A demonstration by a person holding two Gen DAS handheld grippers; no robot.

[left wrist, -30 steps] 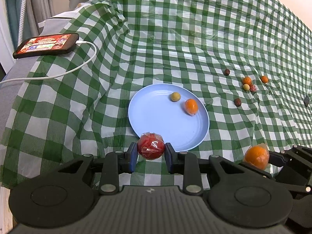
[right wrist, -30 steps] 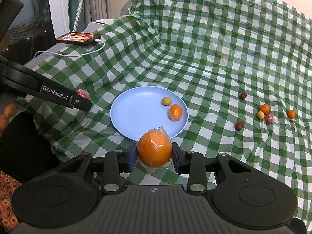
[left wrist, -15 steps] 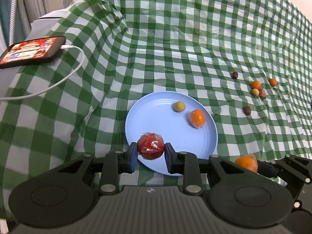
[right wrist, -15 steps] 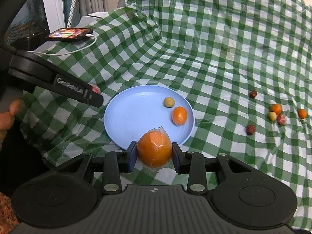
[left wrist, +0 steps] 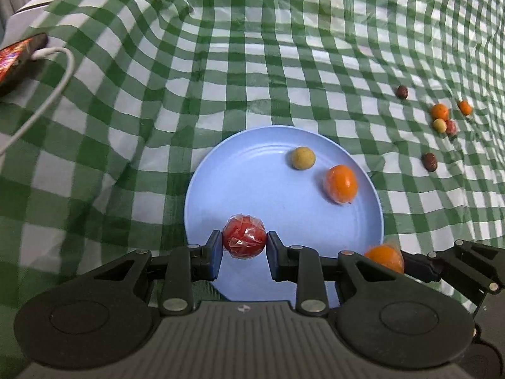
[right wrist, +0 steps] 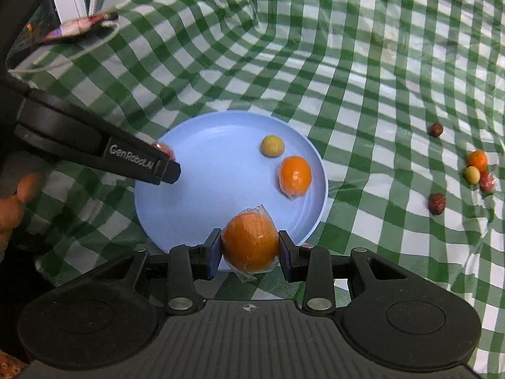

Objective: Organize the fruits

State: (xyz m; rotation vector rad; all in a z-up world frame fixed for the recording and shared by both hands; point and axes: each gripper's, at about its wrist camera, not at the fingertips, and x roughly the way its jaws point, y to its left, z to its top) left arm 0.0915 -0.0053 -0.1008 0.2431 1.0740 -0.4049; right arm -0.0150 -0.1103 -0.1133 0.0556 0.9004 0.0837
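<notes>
The left gripper (left wrist: 244,248) is clamped on a small round red fruit wrapped in crinkled clear film (left wrist: 244,240), held over the 7 o'clock edge of a round pale-blue plastic plate (left wrist: 240,164). The right gripper (right wrist: 249,251) is clamped on a larger film-wrapped orange fruit (right wrist: 250,242), over the plate's 5 o'clock rim. On the plate lie a yellow-green ball-shaped fruit (left wrist: 303,157) and a small wrapped orange fruit (left wrist: 341,184), near 1 and 2 o'clock.

Likely risks: both fruits hang close to the rim, so one let go here could roll off onto the cloth. The slick film might slip in the pads. The two grippers are close and could knock together.

The plate rests on a rumpled green-and-white checked plastic tablecloth (left wrist: 252,63). More small fruits (left wrist: 440,117) lie scattered at 2 o'clock, well apart from the plate. A phone with a white cable (left wrist: 19,57) lies at 10 o'clock.
</notes>
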